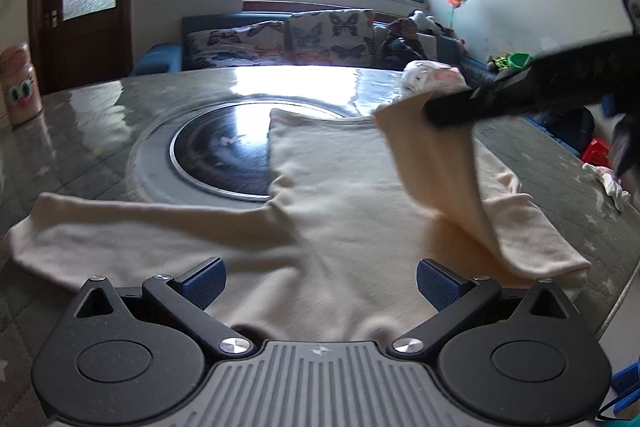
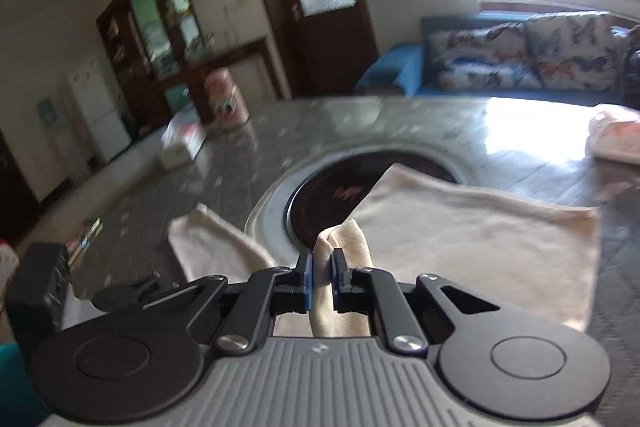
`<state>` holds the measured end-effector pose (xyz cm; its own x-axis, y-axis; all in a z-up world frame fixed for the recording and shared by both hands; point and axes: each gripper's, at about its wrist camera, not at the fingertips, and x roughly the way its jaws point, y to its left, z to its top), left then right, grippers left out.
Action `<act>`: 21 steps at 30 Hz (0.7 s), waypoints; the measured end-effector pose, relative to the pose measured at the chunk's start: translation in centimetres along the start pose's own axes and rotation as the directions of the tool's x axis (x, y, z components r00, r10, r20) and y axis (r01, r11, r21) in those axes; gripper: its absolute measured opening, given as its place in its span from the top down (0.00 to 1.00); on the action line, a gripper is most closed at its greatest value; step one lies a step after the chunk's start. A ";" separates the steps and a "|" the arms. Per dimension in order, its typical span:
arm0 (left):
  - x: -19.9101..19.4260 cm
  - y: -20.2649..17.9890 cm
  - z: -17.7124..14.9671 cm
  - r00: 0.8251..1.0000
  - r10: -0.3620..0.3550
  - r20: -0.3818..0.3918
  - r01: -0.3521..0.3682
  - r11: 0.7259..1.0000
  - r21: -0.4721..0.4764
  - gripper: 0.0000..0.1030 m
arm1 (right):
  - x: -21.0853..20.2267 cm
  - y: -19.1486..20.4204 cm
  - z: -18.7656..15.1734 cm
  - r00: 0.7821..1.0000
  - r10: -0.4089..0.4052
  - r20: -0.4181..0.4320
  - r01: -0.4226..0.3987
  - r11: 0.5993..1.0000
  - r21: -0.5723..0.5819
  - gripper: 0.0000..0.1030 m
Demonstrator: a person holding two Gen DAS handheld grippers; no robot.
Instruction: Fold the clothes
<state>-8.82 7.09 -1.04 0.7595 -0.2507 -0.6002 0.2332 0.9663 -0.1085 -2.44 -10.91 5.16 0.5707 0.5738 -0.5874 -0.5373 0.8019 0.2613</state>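
Observation:
A cream long-sleeved top (image 1: 340, 195) lies flat on the grey marble table (image 1: 100, 131), its body over the dark round hotplate (image 1: 224, 155). One sleeve stretches to the left (image 1: 120, 235). My left gripper (image 1: 320, 283) is open and empty, low over the top's near edge. My right gripper (image 2: 322, 275) is shut on the other sleeve (image 2: 344, 243) and holds it lifted over the body; in the left wrist view it reaches in from the right (image 1: 440, 115) with the sleeve hanging from it (image 1: 436, 171).
A pink bin (image 1: 18, 83) stands at the left. A folded pink-white cloth (image 1: 432, 75) lies at the table's far right, and a small white cloth (image 1: 612, 183) near the right edge. A blue sofa with butterfly cushions (image 1: 288, 39) is behind the table.

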 end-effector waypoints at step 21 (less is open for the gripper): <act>-0.8 -2.5 1.5 0.994 -0.051 0.101 0.048 0.998 0.033 0.01 | -4.3 -5.8 -4.0 0.968 -0.249 -0.039 0.248 0.968 -0.019 0.73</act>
<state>-9.13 4.79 0.88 0.8043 -0.3039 -0.5107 0.2891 0.9509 -0.1106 -4.24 -18.70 3.03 0.6619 0.3492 -0.6633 -0.3907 0.9159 0.0924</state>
